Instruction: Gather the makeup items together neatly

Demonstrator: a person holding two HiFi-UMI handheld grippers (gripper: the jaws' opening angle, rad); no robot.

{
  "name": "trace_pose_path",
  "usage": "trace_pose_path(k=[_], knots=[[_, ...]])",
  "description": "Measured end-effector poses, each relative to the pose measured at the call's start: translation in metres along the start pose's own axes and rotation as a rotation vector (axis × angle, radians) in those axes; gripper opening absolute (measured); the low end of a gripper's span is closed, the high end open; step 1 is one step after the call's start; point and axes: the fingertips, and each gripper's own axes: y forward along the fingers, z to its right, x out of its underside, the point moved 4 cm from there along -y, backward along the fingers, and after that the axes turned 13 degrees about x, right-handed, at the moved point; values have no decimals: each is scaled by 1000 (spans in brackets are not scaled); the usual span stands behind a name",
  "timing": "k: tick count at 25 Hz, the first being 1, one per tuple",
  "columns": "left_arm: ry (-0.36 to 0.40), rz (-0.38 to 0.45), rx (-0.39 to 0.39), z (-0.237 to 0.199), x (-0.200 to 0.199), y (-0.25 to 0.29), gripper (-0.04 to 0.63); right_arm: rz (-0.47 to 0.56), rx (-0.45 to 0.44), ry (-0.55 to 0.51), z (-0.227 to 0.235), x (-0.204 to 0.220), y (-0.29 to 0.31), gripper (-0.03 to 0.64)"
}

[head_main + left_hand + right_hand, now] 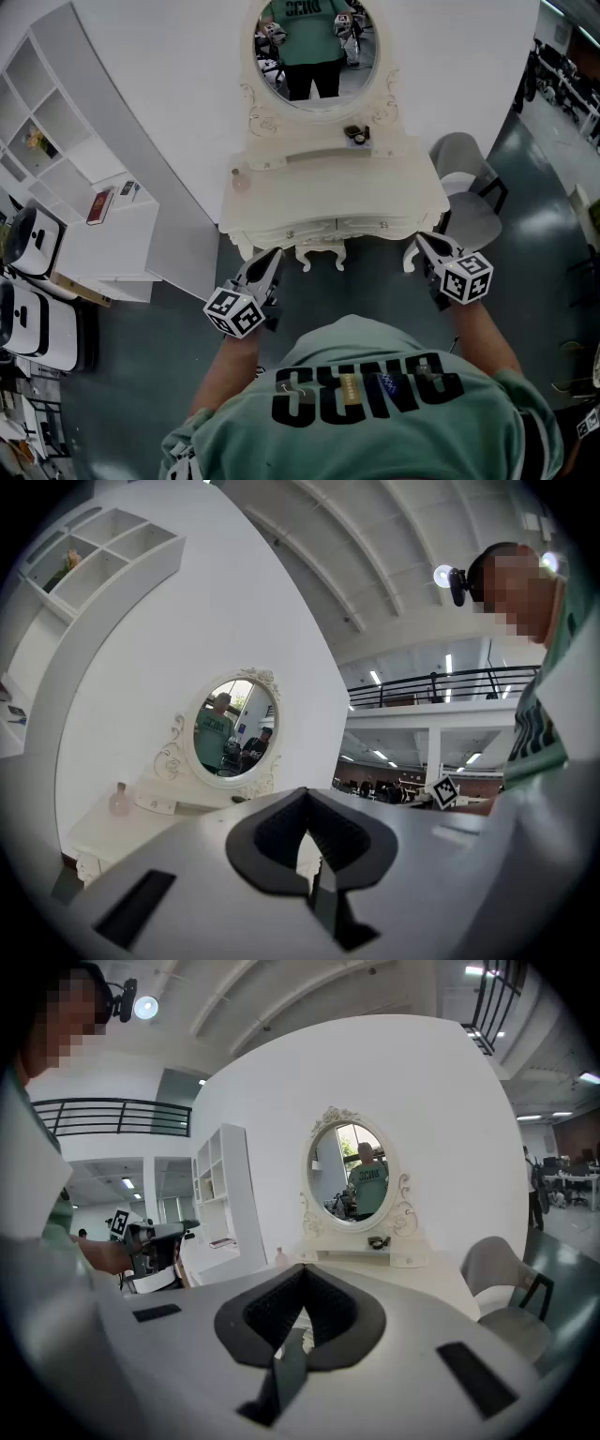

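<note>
Makeup items [356,134] sit far back on the bench [375,197], pink bottle [240,179] at left. The left hand-held gripper [270,258] and right hand-held gripper [423,244] hover at its near edge, both closed and empty. A chair [469,192] stands at right.

Head view: camera sits above the person, facing forward and steeply down. The desk [328,192] and mirror [314,47] lie ahead at mid range; the left tool [270,258] and right tool [422,242] sit close below.

Left gripper view: camera rides on the left tool, close behind its jaws, looking along them; desk and mirror appear left of centre.

Right gripper view: same mounting on the right tool; mirror just right of centre.

All three views share desk and mirror. Each gripper view catches the other tool at its side edge
</note>
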Motion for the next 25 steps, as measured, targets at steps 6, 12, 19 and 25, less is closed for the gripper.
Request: trace_pose_path(k=[6,12,19,25], knots=[[8,-3,3,4,1,5,9,8,-3,-4,6,-3,0,-6],[11,-7,-1,8,3,14,9,5,-20,-9,13,-7,1,-6],[26,-14,-9,17,4,40,9,19,-58,-16,30,-13,-2,-6],[30,-29,1,35,14,79,9,33,-78,15,69,-12,-13,-6]])
